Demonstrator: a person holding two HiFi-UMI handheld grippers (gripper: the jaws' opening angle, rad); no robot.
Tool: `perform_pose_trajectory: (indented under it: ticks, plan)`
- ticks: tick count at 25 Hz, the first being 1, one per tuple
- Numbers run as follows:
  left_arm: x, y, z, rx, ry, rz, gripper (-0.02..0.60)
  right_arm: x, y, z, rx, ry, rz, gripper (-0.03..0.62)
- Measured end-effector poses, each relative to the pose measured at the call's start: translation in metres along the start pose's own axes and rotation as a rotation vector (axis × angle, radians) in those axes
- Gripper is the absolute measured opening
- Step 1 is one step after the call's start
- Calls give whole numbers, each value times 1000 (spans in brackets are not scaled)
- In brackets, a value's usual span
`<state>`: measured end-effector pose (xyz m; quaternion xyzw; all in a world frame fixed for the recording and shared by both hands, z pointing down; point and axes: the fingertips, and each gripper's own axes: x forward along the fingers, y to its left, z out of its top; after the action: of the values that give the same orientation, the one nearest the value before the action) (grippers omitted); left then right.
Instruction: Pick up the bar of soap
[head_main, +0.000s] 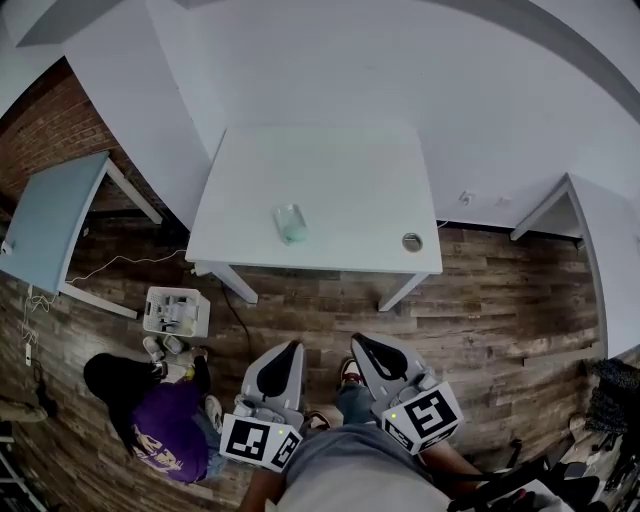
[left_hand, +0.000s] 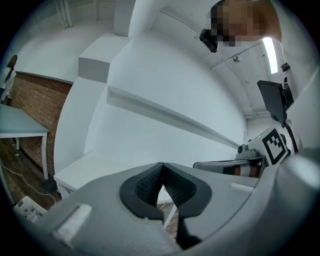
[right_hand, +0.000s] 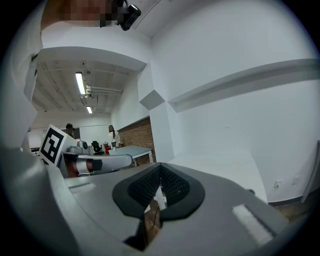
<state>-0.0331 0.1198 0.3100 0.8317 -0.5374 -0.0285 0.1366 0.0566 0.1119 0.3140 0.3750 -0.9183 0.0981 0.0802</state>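
The bar of soap (head_main: 290, 222) lies flat near the middle of the white table (head_main: 330, 170). It is a pale green oblong with rounded corners and a smooth look, and nothing touches it. To its right, close to the table's near edge, sits a small round grey cap (head_main: 412, 241), perhaps a cable-hole cover. Both tools are well short of the table, over the wood-plank floor (head_main: 500, 310) on the near side. The left gripper (head_main: 280, 368) and the right gripper (head_main: 372, 352) point toward the table side by side, each with its ribbed black pads pressed together on nothing. So the pickup has not begun, as I judge it: the approach, the spreading of a claw, the pinch and the lift all remain. The soap's slick, curved sides might slip between rubber pads. At the left stands a grey-blue table (head_main: 50, 215), and a person in a purple top (head_main: 160, 425) crouches by a white basket (head_main: 177, 311).
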Motion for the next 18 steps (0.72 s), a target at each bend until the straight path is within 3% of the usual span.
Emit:
perform_pose_trajectory:
  ticks: [9,14,18]
  plan:
    - [54,1,7,5,-3,-13,0,21,-55,9,-13,-5,6,2]
    - [83,-5,11,85,8,-8,2,29,-84,14,-10,-14,7,3]
    - [105,-13,7,66,26,-22,2,32,-104,18,12,-32,14,2]
